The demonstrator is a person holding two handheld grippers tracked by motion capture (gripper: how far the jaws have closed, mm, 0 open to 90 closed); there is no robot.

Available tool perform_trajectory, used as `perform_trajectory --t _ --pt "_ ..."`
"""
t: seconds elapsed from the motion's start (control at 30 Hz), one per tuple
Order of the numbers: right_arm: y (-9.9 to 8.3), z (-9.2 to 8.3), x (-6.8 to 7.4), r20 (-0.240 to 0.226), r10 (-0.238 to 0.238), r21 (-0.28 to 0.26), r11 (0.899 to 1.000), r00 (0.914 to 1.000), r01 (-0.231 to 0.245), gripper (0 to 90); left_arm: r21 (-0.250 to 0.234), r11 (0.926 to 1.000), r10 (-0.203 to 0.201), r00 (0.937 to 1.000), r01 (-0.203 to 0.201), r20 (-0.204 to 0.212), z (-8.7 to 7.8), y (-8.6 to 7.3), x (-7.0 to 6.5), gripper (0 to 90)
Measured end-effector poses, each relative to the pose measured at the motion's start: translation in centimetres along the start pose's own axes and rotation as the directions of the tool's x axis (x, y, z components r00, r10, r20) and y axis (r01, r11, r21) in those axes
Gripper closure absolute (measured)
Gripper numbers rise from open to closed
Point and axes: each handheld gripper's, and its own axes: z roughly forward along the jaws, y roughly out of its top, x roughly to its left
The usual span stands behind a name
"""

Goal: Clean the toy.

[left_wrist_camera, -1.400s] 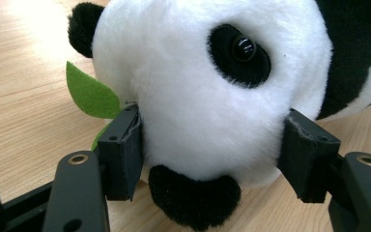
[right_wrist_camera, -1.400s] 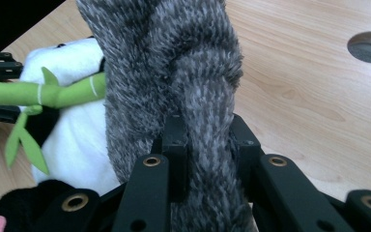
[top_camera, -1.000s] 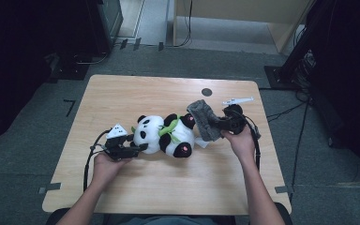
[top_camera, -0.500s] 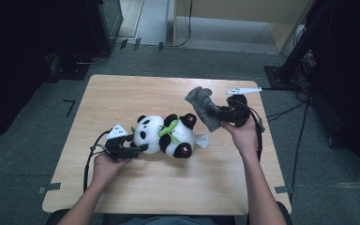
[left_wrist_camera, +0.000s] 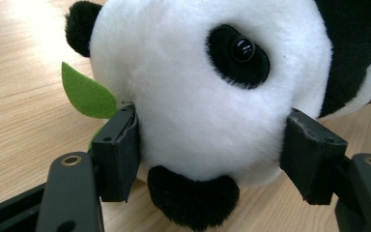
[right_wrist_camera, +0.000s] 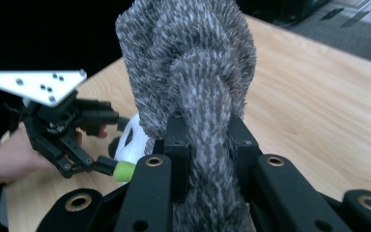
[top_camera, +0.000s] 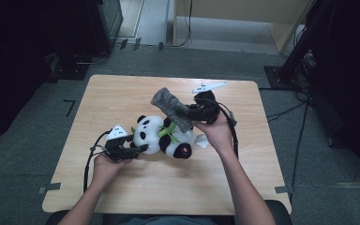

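Observation:
A black-and-white panda plush [top_camera: 164,136] lies on its side on the wooden table [top_camera: 122,93], with a green leaf by its head. My left gripper [top_camera: 140,149] is shut on the panda's head [left_wrist_camera: 207,87]; both pads press into the white fur at its sides. My right gripper [top_camera: 183,112] is raised above the panda's body and is shut on a grey fuzzy cloth [top_camera: 168,107]. In the right gripper view the cloth [right_wrist_camera: 193,63] stands up thick between the jaws of that gripper [right_wrist_camera: 206,145]. The left gripper [right_wrist_camera: 104,166] shows beyond it at the left.
A white tag [top_camera: 200,141] sticks out of the panda toward the right forearm. Dark equipment, cables and a stand surround the table on the grey floor. Bare wood lies in front of and behind the panda.
My right gripper has lifted the grey cloth up and to the left, away from the panda's back end. The left gripper and the panda have stayed put.

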Motion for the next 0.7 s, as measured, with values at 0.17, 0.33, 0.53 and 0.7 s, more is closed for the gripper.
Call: perform_trajectory --t 0.17,0.33,0.53,0.7 --pt "-0.7 2.1 -0.8 0.021 0.009 0.065 0.998 0.9997 -0.011 76.1 -0.002 1.0000 -0.001 1.0000 0.001 0.002 0.0 0.0 0.0 28.1" --pt "-1.7 2.6 -2.1 0.045 0.045 0.088 0.995 0.9980 -0.049 75.9 -0.003 1.0000 -0.008 1.0000 0.008 0.005 0.1 0.0 0.0 26.0" --pt "-2.1 1.3 -3.1 0.068 0.070 0.078 0.994 0.9952 -0.075 75.8 -0.001 0.9999 -0.014 0.9999 0.014 0.004 0.1 0.0 0.0 25.5" --pt "-2.6 0.2 -3.8 0.080 0.084 0.065 0.994 0.9932 -0.090 75.2 -0.003 0.9997 -0.024 0.9997 0.024 0.008 0.1 0.0 0.1 24.9"
